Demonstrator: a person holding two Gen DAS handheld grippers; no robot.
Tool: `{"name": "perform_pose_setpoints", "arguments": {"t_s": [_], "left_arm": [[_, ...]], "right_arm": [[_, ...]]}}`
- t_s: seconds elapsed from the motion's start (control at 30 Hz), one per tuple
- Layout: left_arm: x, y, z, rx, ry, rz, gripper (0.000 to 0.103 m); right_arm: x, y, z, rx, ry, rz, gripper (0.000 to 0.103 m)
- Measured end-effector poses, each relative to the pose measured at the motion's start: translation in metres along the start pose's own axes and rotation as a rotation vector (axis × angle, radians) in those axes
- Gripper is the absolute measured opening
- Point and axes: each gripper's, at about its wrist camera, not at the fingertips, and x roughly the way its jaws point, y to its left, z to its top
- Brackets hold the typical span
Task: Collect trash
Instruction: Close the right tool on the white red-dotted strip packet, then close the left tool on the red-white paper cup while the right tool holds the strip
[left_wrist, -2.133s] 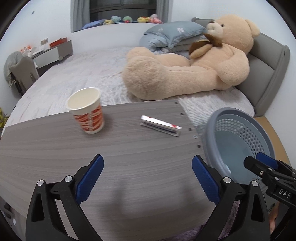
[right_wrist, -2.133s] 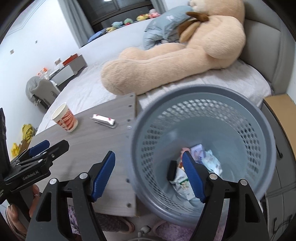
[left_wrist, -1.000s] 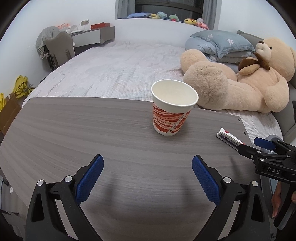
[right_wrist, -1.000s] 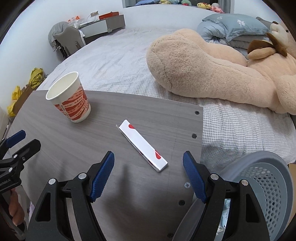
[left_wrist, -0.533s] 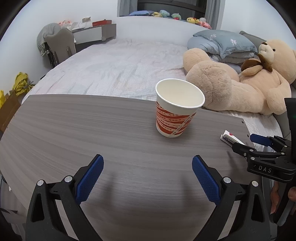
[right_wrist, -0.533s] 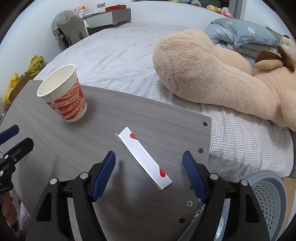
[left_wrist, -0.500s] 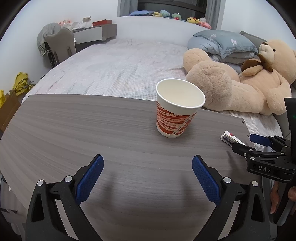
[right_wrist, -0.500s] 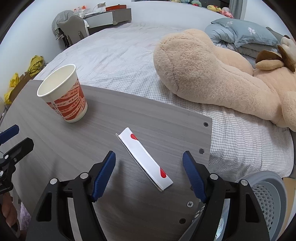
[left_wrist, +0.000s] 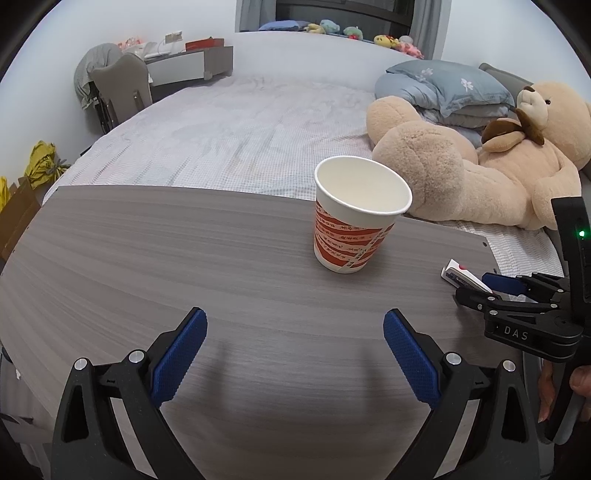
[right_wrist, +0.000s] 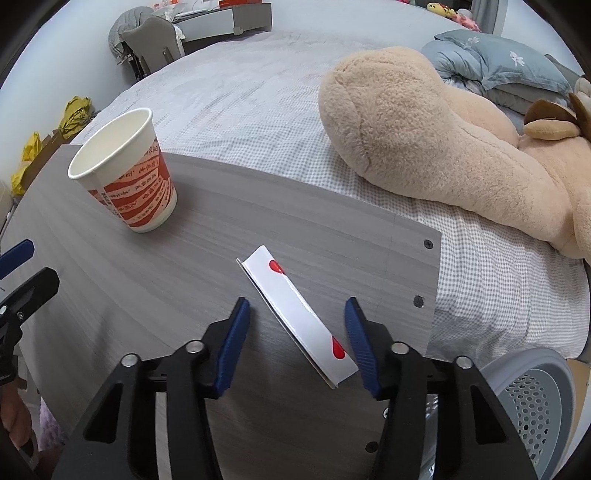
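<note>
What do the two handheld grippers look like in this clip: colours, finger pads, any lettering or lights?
Both the left gripper and the right gripper have black frames, silver bolts and ribbed blue pads. The right one carries white "DAS" lettering and a green light.

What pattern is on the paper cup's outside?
Orange-red bands with white print on the white paper cup; right wrist view shows it best.

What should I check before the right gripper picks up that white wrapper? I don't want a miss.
1. White wrapper lies between the closing right gripper jaws: ok.
2. Pads pressing on it: not ok, gaps on both sides.
3. Wrapper flat on table: ok.
4. Paper cup apart from the grasp: ok.
5. Left gripper open, empty, out of the way: ok.
6. Basket in reach beside the table: ok.
</note>
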Motion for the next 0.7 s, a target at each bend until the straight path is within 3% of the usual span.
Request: {"name": "perform_pose_setpoints", "arguments": {"t_s": [0.13,0.3,0.6,0.7], "left_arm": [[0.000,0.000,0.000,0.000,0.001,0.000,0.095],[-0.001,0.000,-0.001,0.003,0.002,-0.002,0.095],[-0.002,-0.003,0.000,-0.002,0.003,-0.008,0.095],[-0.003,-0.005,-0.001,0.001,-0.021,0.000,0.095]], "right_arm": [[0.001,0.002,-0.002,-0.008,0.005,0.004,0.037],[-0.001,0.007,-0.005,-0.017,-0.003,-0.004,0.015],[-0.022,0.005,-0.020,0.116,-0.055,0.031,0.015],[-0.035,0.009,-0.028,0.150,-0.092,0.005,0.015]]}}
